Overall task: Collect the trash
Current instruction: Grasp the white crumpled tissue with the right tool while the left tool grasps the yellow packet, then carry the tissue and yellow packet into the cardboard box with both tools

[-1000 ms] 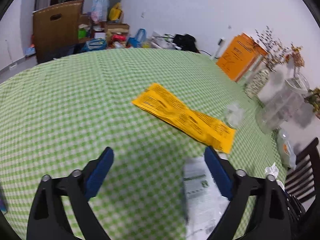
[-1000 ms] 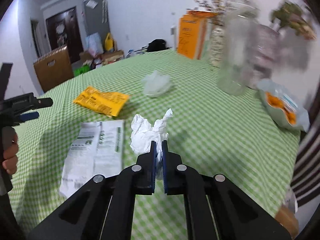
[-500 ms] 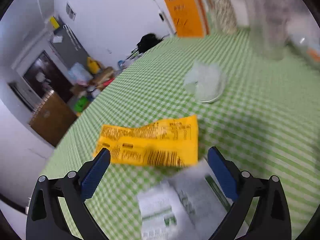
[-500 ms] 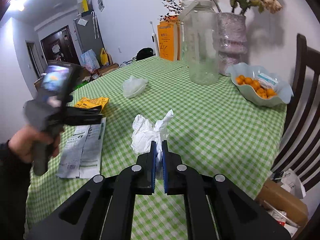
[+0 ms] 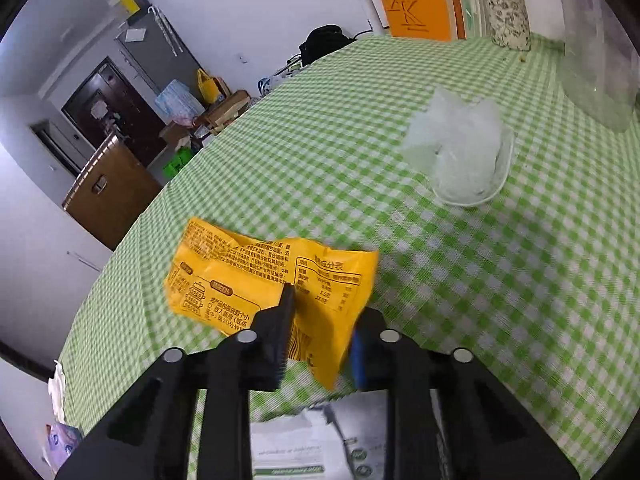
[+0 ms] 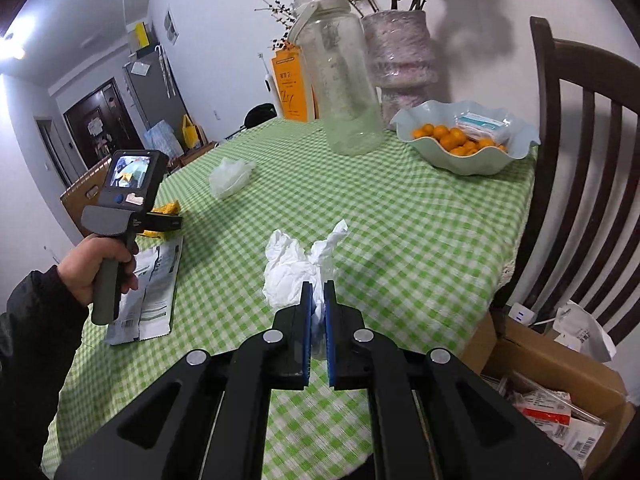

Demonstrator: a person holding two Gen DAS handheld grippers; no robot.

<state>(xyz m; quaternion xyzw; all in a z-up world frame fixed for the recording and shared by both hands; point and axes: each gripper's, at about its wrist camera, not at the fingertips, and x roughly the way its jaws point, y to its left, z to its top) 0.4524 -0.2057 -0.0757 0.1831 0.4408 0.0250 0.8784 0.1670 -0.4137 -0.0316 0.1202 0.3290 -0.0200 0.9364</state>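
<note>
My left gripper (image 5: pixel 322 320) is shut on a yellow snack wrapper (image 5: pixel 256 276), which is crumpled between the jaws and lifted off the green checked tablecloth (image 5: pixel 500 300). A white printed packet (image 5: pixel 304 444) lies flat just below it. A crumpled clear plastic bag (image 5: pixel 460 156) lies further off to the right. My right gripper (image 6: pixel 318 300) is shut on a crumpled white tissue (image 6: pixel 296 264) held above the table. In the right wrist view the left gripper (image 6: pixel 164 222) shows at the left with the yellow wrapper (image 6: pixel 166 210), above the white packet (image 6: pixel 154 288); the plastic bag (image 6: pixel 230 174) lies mid-table.
A large clear jar (image 6: pixel 344 92), a wrapped vase of dried flowers (image 6: pixel 404 64), an orange box (image 6: pixel 292 88) and a bowl of small oranges (image 6: pixel 468 140) stand at the far side. A dark wooden chair (image 6: pixel 580 160) and a cardboard box of papers (image 6: pixel 552 392) are at the right.
My left gripper has closed on the yellow wrapper and lifted it, crumpling it. My right gripper keeps holding the tissue and has shifted only slightly.
</note>
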